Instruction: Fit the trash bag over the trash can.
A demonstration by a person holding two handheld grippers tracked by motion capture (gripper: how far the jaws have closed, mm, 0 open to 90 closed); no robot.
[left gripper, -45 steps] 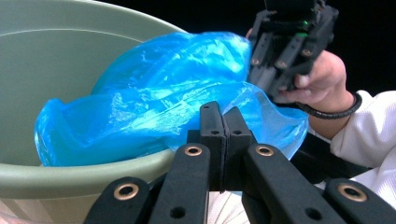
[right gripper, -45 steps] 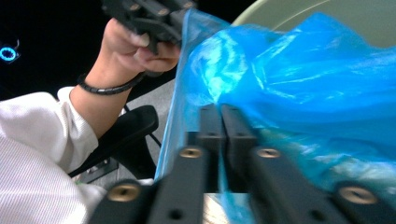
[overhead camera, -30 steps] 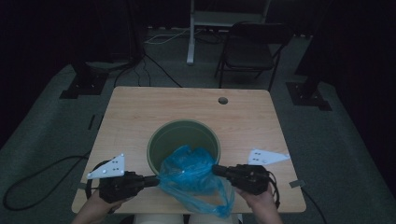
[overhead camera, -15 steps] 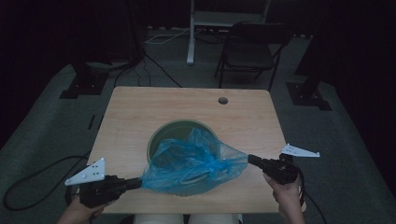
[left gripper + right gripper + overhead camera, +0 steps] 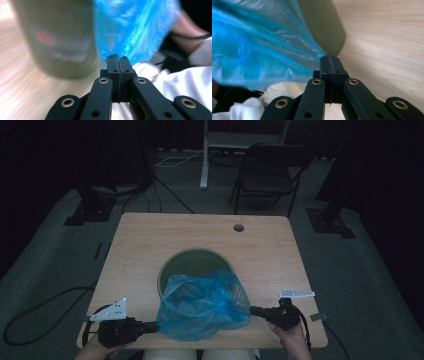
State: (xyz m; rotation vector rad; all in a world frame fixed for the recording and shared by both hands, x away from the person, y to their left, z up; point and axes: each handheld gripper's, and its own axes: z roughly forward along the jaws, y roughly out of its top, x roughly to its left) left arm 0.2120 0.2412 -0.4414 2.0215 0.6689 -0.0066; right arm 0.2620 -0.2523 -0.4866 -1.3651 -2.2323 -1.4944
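Blue plastic bag stretched between two grippers over a green bin.

From above, the crinkled blue plastic bag [image 5: 204,304] hangs across the near rim of the round green bin [image 5: 195,260] on the pale wooden table [image 5: 150,245], left gripper [image 5: 150,326] and right gripper [image 5: 256,310] pulling opposite edges, likely to open its mouth. Left gripper view: jaws clamped tight, film pinched right at their tips. Right gripper view: jaws likewise clenched on the bag's edge, bin just beyond.
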